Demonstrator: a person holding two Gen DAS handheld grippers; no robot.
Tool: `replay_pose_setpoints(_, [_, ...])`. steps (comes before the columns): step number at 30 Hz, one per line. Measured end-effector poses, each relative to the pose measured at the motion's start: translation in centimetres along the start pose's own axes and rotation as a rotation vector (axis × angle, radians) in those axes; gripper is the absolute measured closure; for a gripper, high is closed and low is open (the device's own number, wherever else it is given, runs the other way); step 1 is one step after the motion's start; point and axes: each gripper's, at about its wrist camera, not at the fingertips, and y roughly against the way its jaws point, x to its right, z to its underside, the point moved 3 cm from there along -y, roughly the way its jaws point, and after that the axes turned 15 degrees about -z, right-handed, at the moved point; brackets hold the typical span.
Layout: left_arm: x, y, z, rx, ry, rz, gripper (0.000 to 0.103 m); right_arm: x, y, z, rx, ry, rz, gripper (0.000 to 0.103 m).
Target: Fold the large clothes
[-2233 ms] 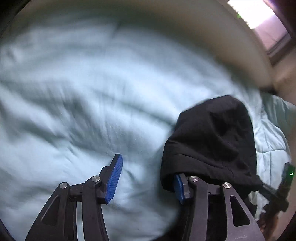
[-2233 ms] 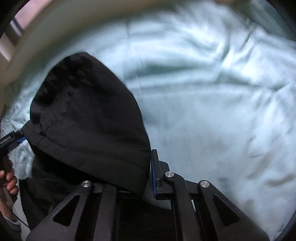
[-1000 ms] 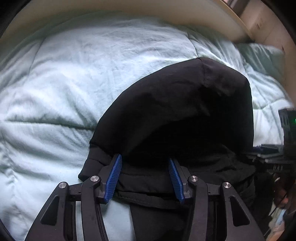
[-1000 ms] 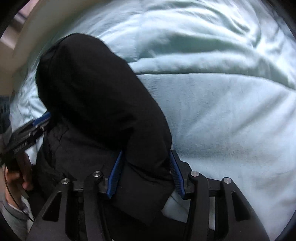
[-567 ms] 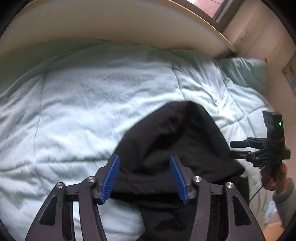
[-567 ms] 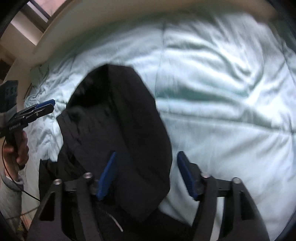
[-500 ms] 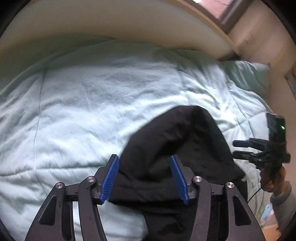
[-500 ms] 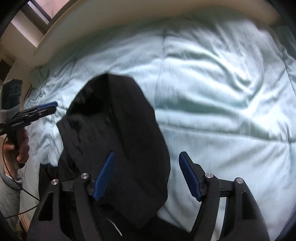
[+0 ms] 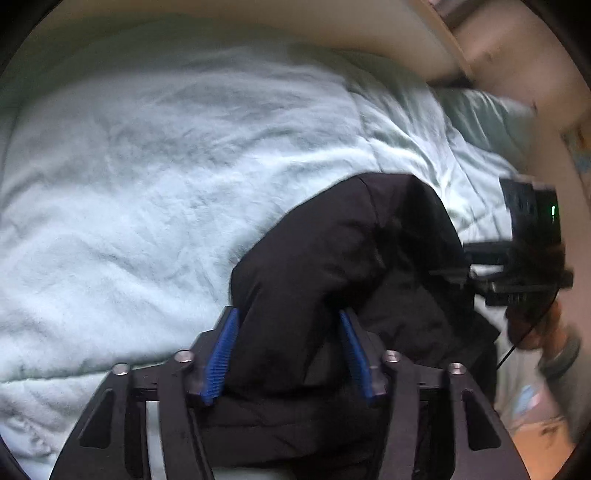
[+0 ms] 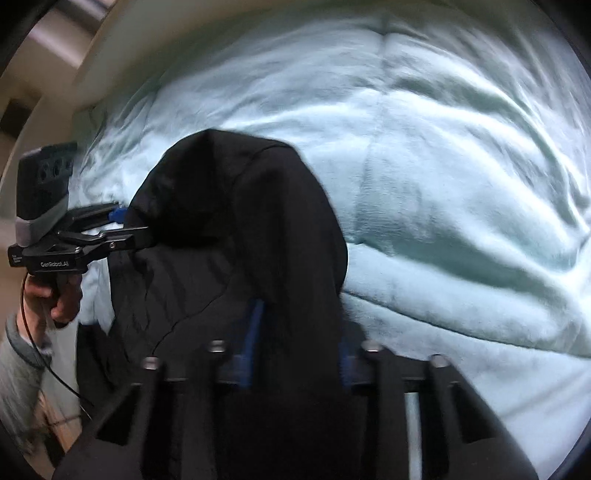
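A wide stretch of pale green quilt (image 9: 155, 177) is seen on the bed, rumpled but bare, beyond and to the left of the left gripper (image 9: 290, 354). In the right wrist view the same quilt is spread bare to the right of the right gripper (image 10: 299, 343). The bed is bounded at the far side by a cream wall (image 9: 258, 18), and a pillow (image 9: 476, 114) is seen near the far right corner.

A black garment (image 9: 351, 251) is heaped on the near part of the bed. A bunched fold of it is caught between the blue pads (image 9: 221, 350) of the left gripper, whose jaws are closing at about half width. Another fold is pressed between the right gripper's jaws, which are closing narrow on the cloth. Each gripper is seen from the other's camera, held by a hand (image 10: 55, 295) at the garment's side.
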Motion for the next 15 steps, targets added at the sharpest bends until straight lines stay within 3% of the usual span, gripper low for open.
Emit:
replay_pose_setpoints(1, [0.2, 0.6, 0.4, 0.009, -0.013, -0.009, 0.064, -0.8, 0.4, 0.2, 0.002, 0.032, 0.009, 0.087])
replay_pose_setpoints(3, [0.7, 2.7, 1.3, 0.044, -0.029, -0.019, 0.074, -2.8, 1.4, 1.0, 0.016, 0.097, 0.041, 0.088])
replay_pose_setpoints(6, [1.9, 7.2, 3.5, 0.123, -0.065, -0.035, 0.079, -7.2, 3.6, 2.8, 0.034, 0.232, 0.098, 0.089])
replay_pose_setpoints(10, [3.7, 12.4, 7.9, 0.182, -0.087, -0.053, 0.081, -13.0, 6.5, 5.8, 0.052, 0.364, 0.144, 0.089])
replay_pose_setpoints(15, [5.6, 17.7, 14.9, 0.226, -0.039, -0.081, 0.081, -18.6, 8.6, 10.1, 0.042, 0.478, 0.206, 0.089])
